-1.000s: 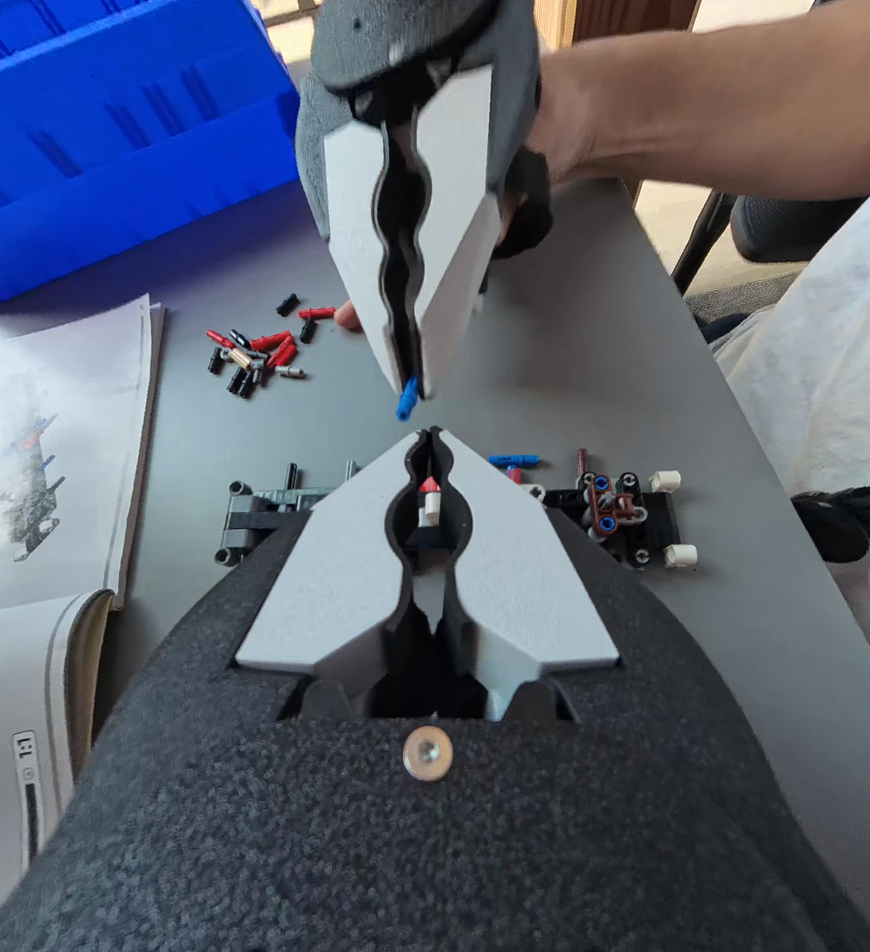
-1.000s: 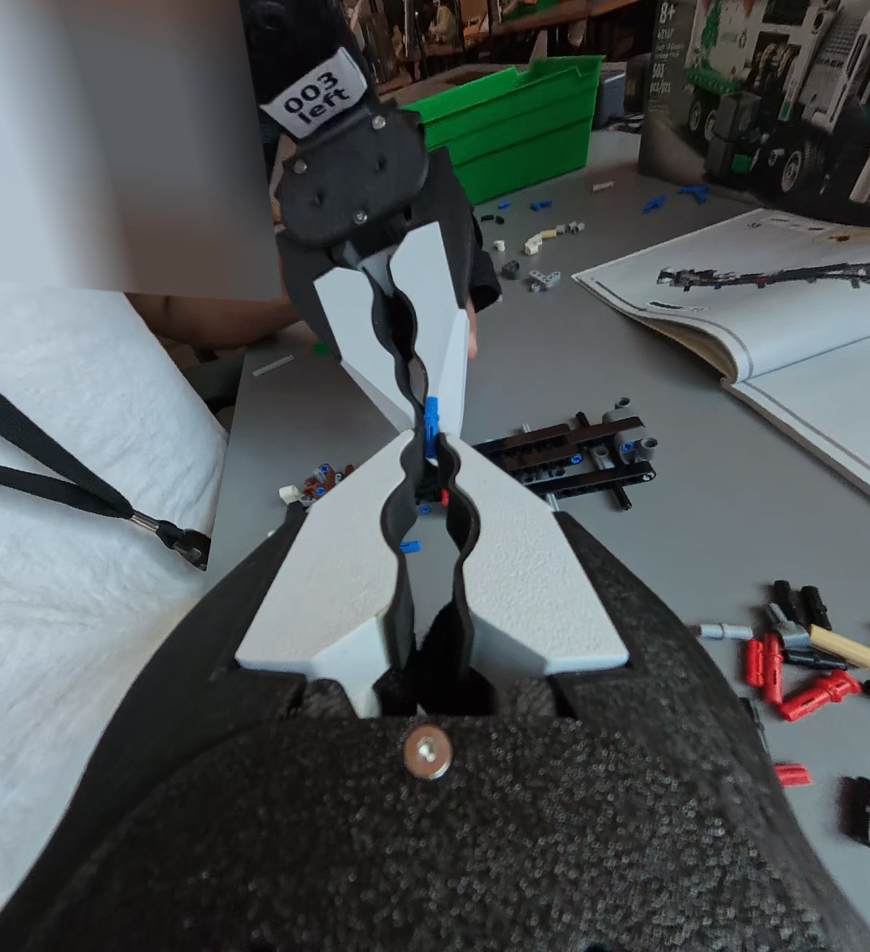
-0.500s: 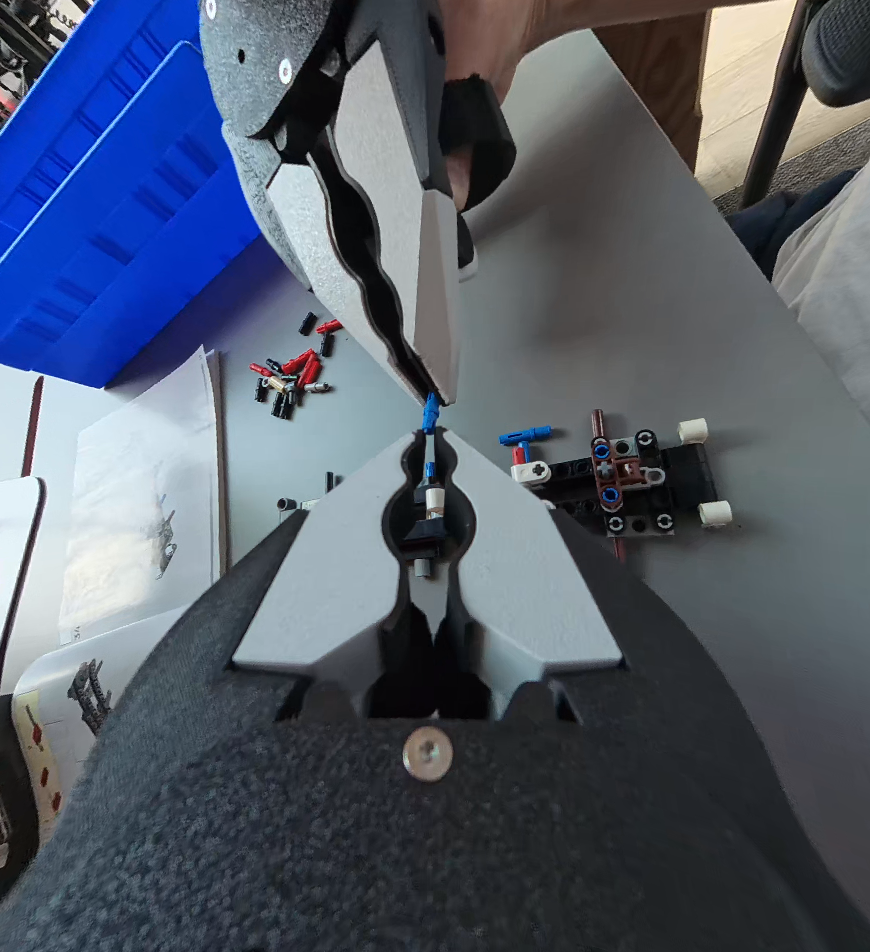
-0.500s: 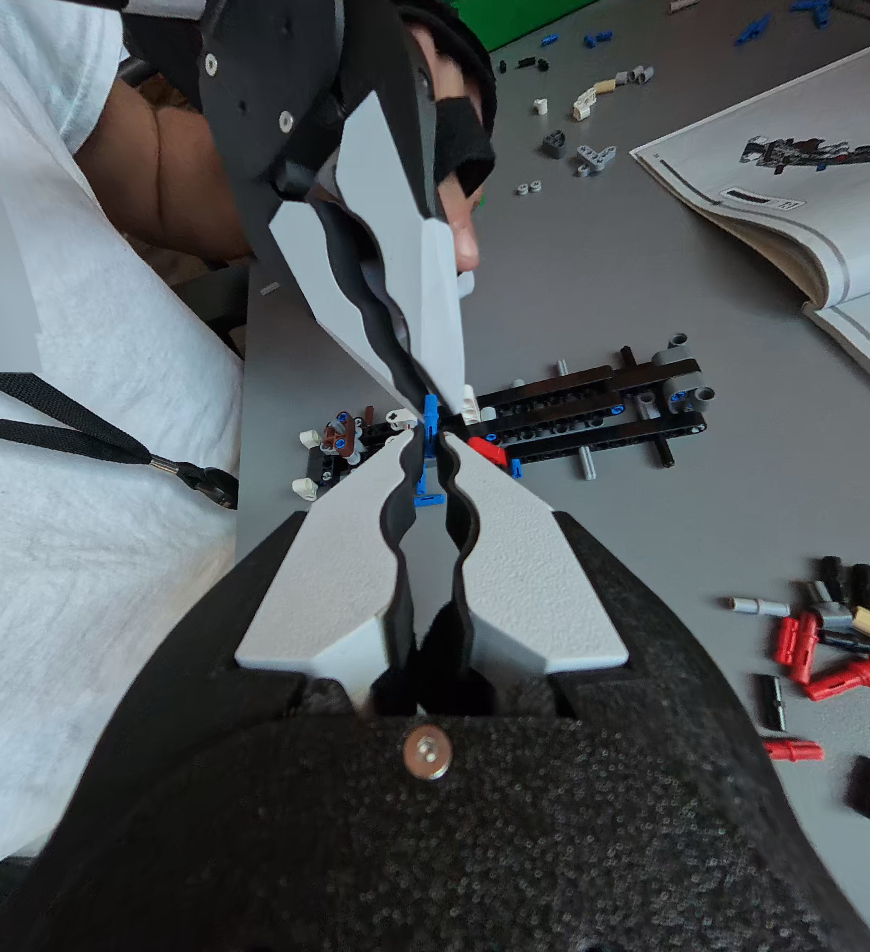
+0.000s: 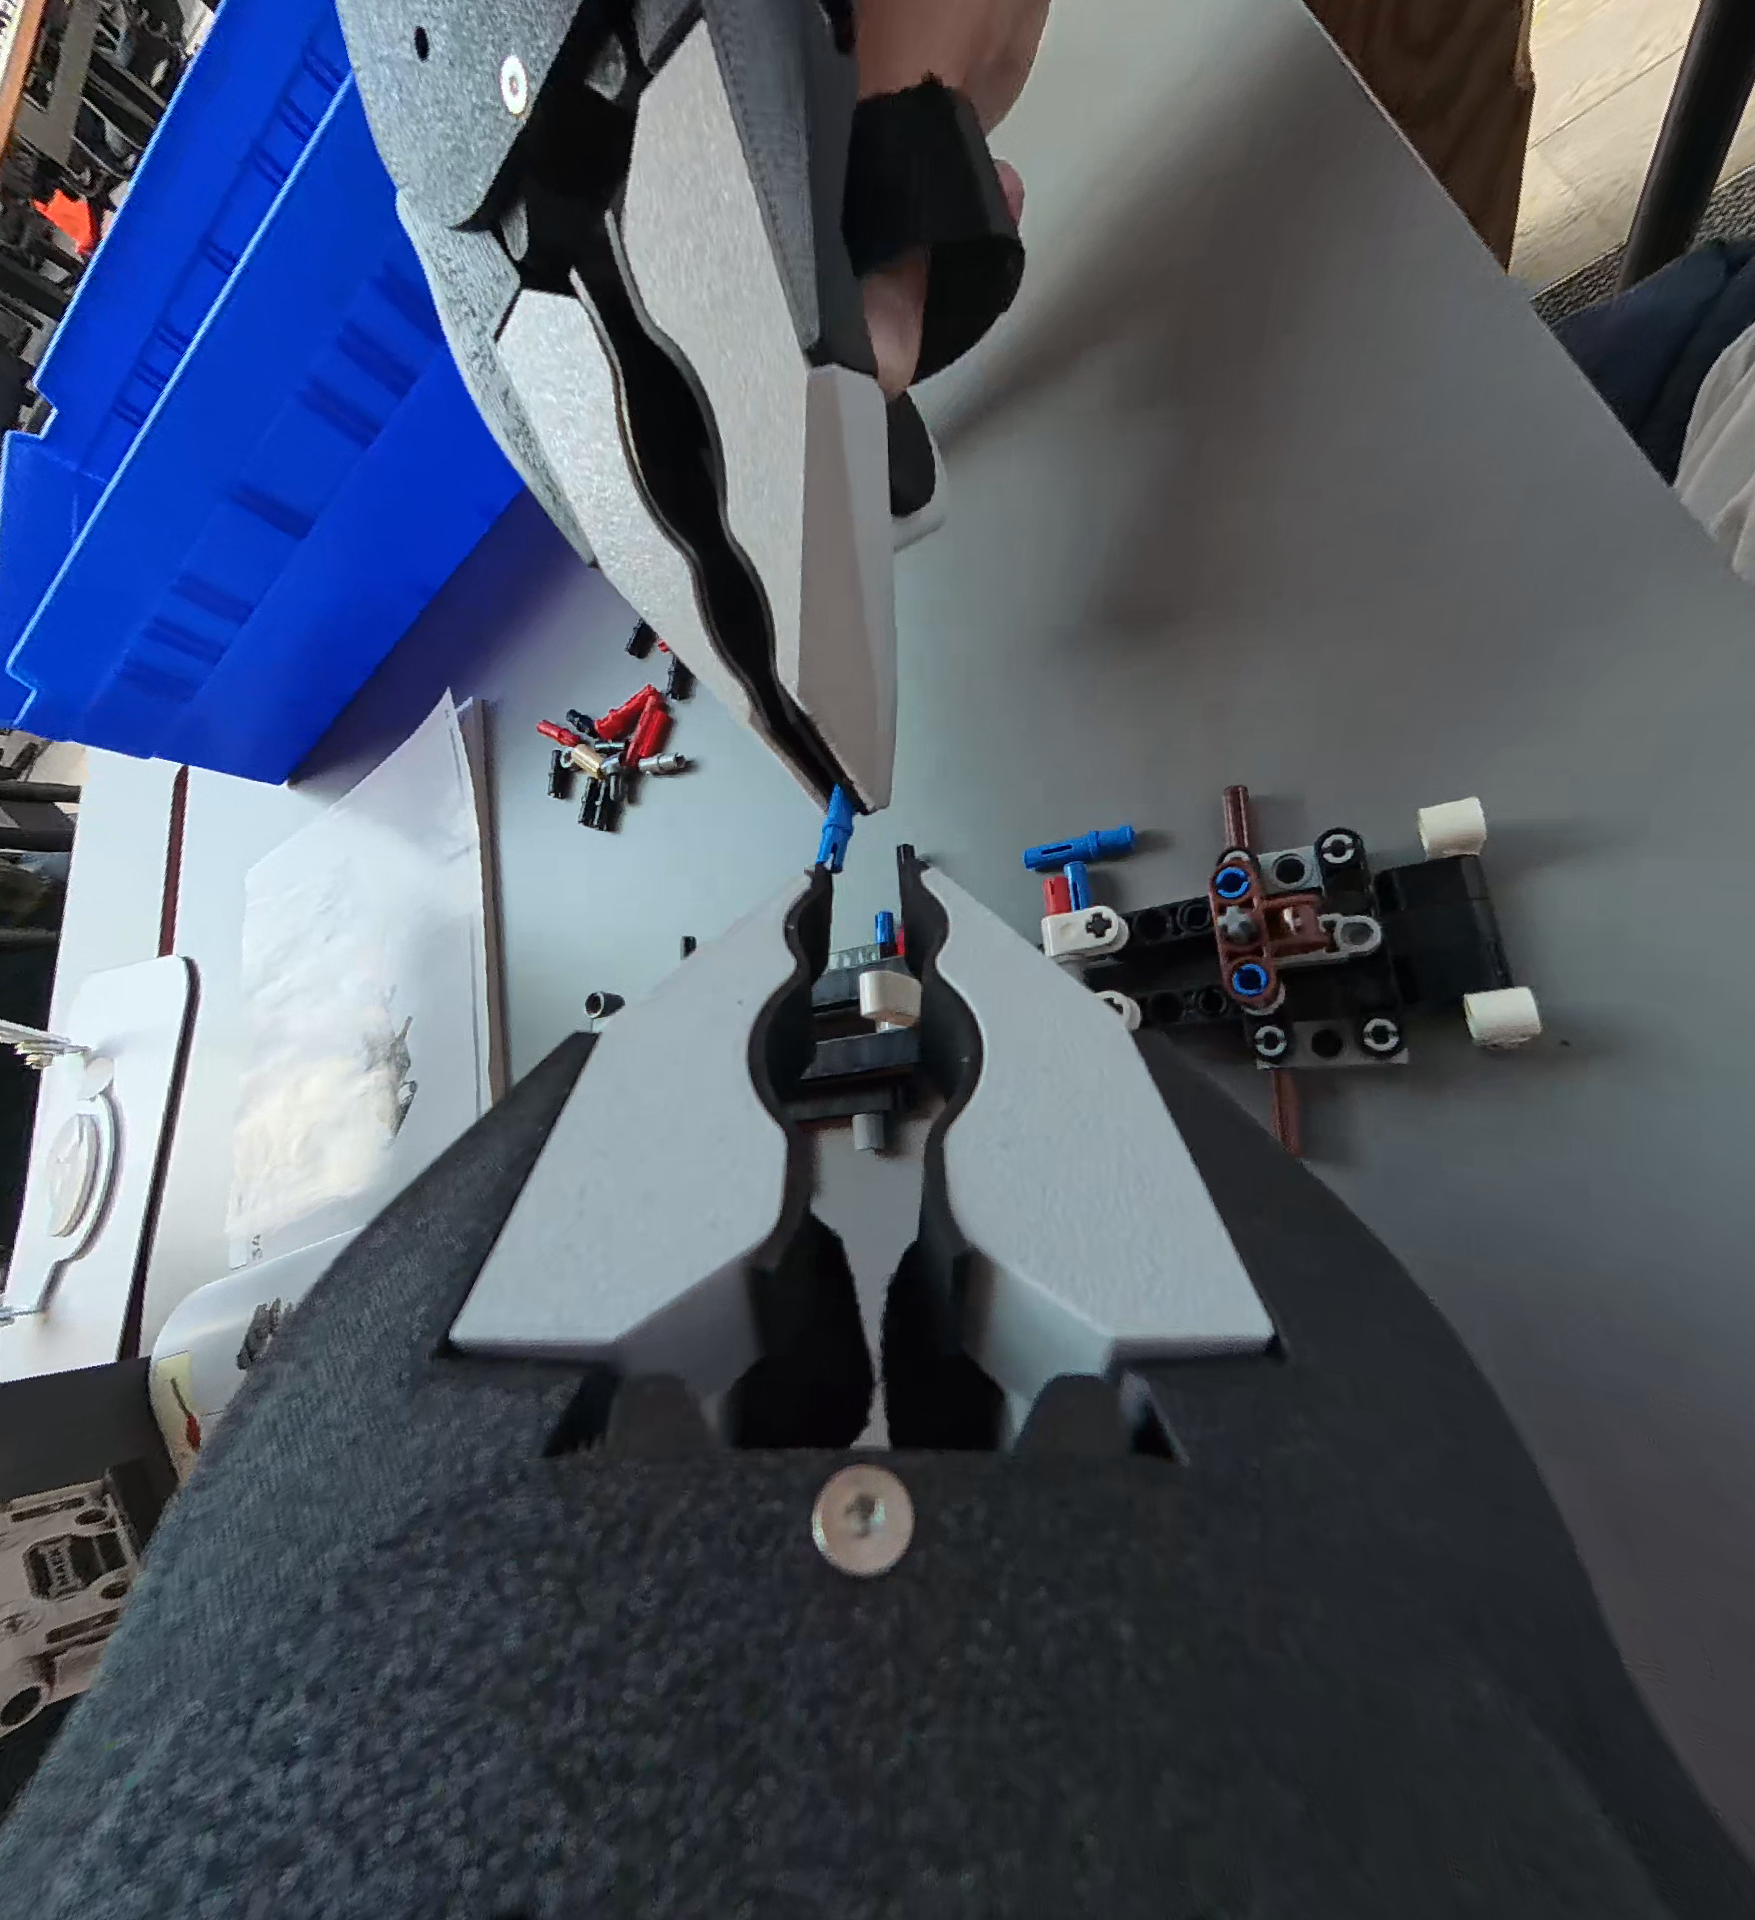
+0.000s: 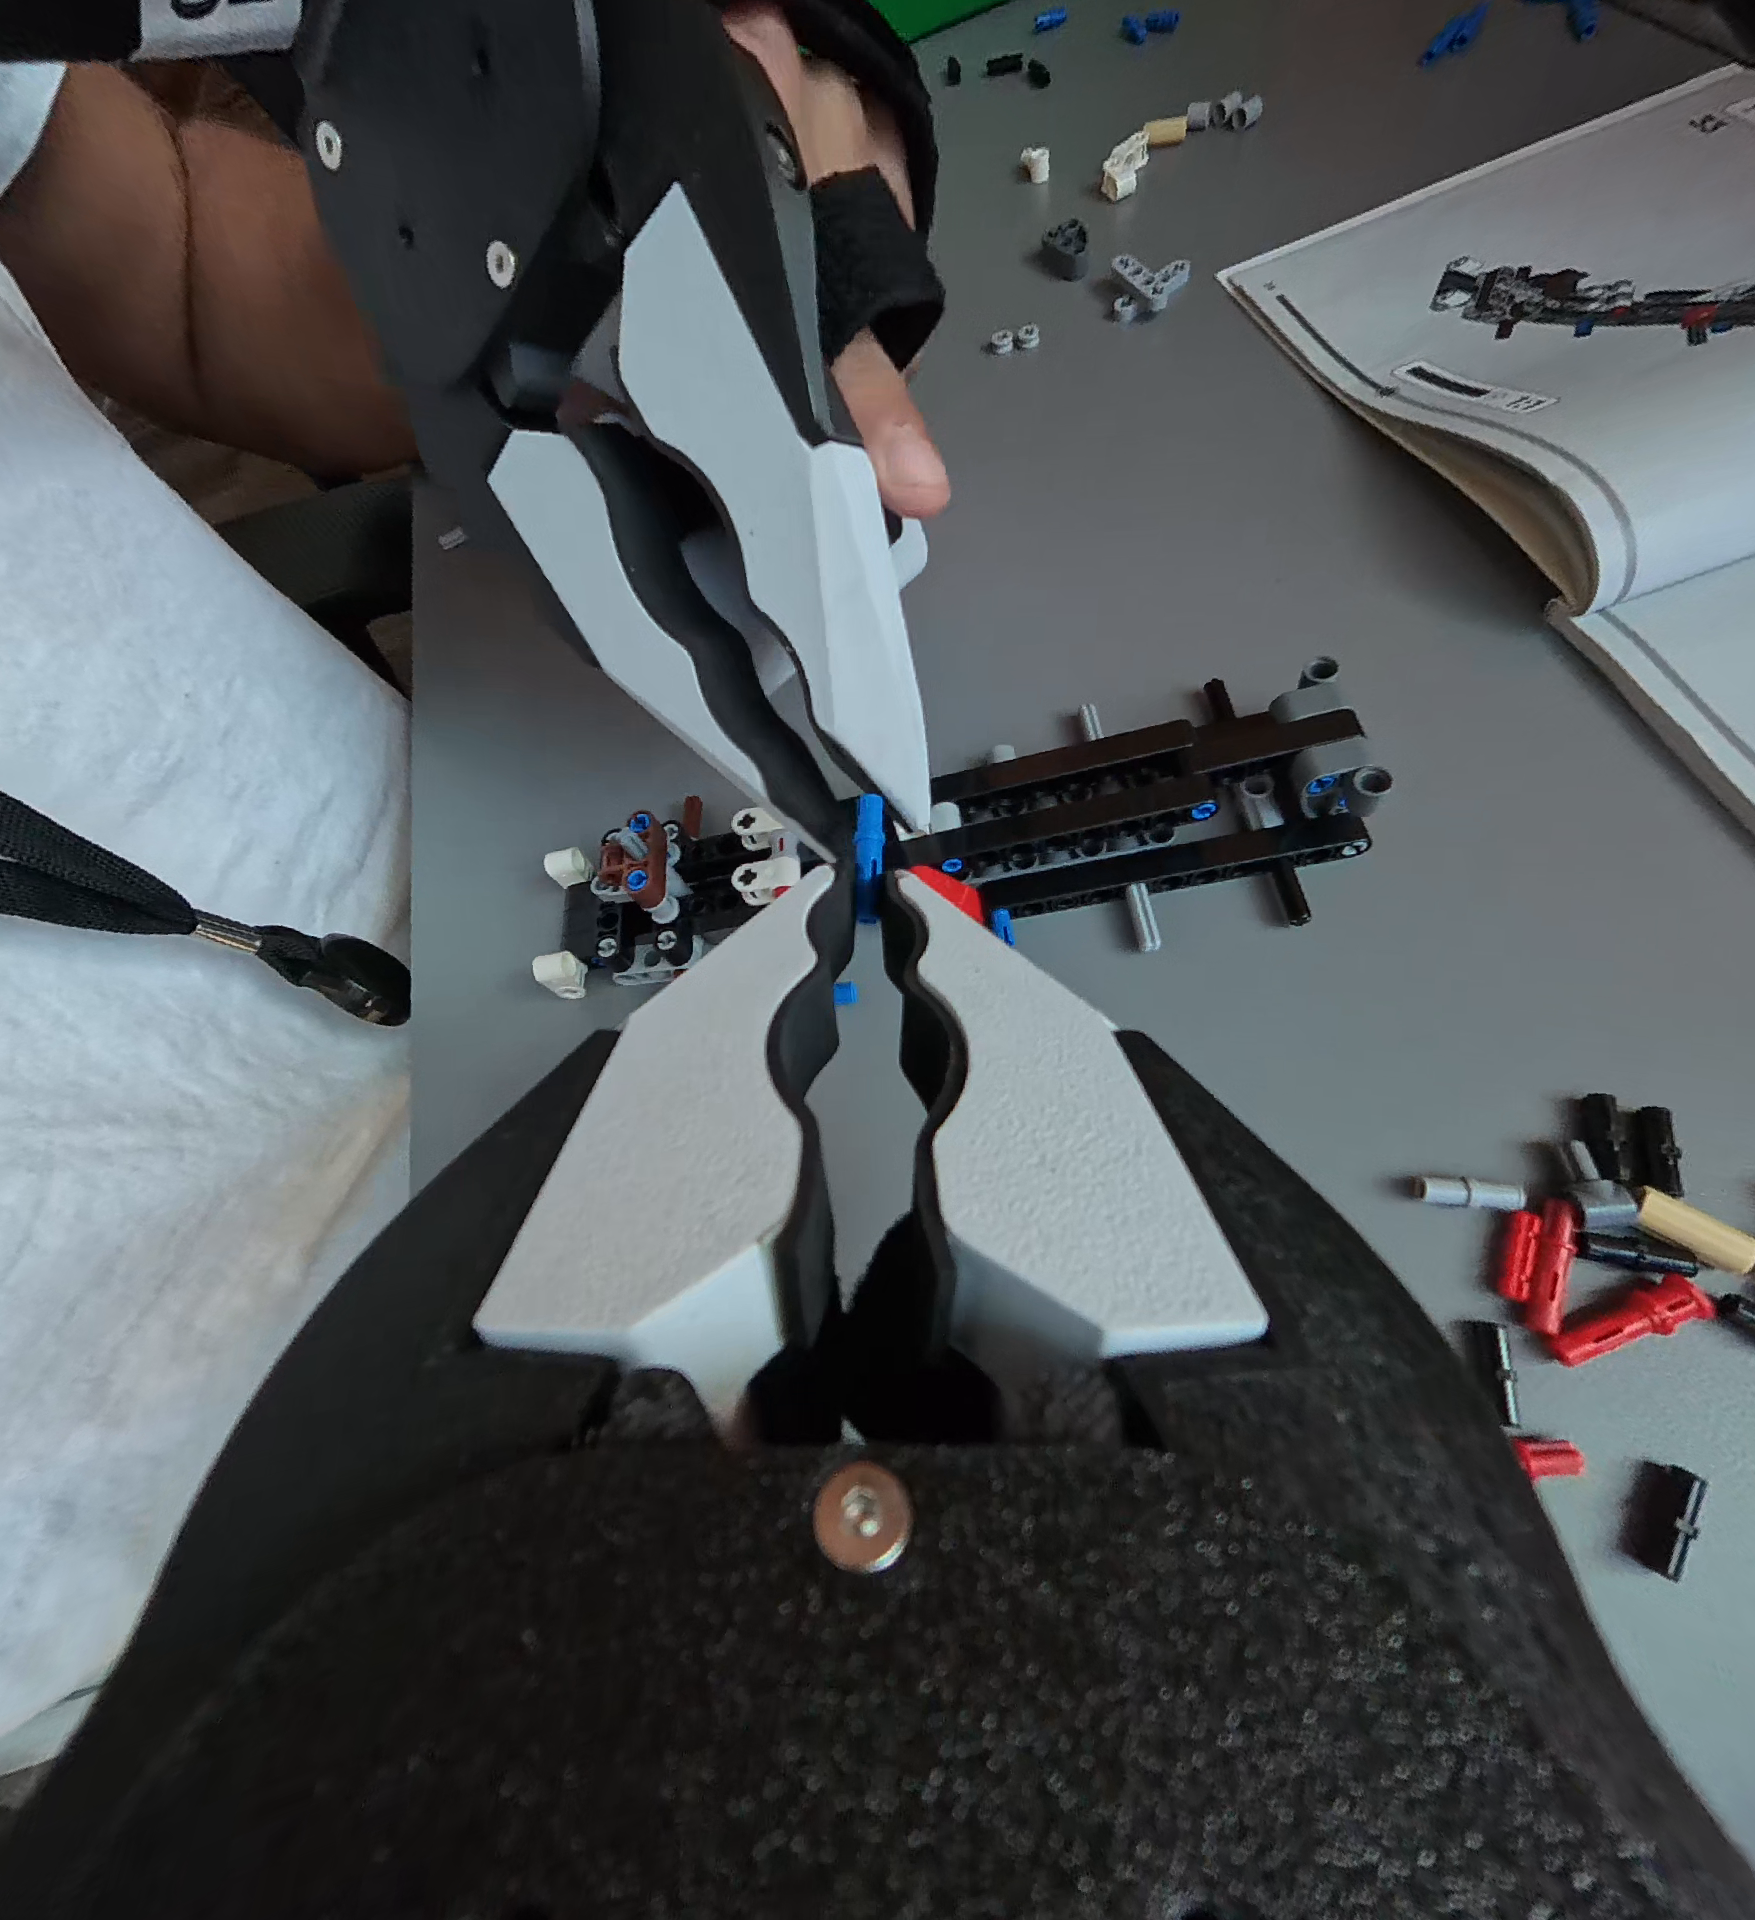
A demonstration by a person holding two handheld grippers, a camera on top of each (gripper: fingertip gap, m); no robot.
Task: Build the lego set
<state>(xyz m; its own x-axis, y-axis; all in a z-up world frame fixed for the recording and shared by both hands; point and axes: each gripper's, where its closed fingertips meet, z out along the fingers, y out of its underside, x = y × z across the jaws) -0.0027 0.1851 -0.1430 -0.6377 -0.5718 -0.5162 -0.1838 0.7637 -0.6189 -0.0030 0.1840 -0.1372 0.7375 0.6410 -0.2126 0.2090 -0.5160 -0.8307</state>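
Pinching a small blue pin (image 6: 868, 844), right gripper (image 6: 865, 883) — closed; left gripper (image 5: 860, 868) parted, bare.

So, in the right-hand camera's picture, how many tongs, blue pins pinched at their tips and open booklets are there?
Tongs: 2 (left tongs, right tongs)
Blue pin pinched by the right tongs: 1
Open booklet: 1
Total: 4

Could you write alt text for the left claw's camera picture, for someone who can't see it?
The left claw stands open above a grey table, while the right claw reaches in from above, pinching a small blue pin. A black brick assembly lies right; blue bins stand left.
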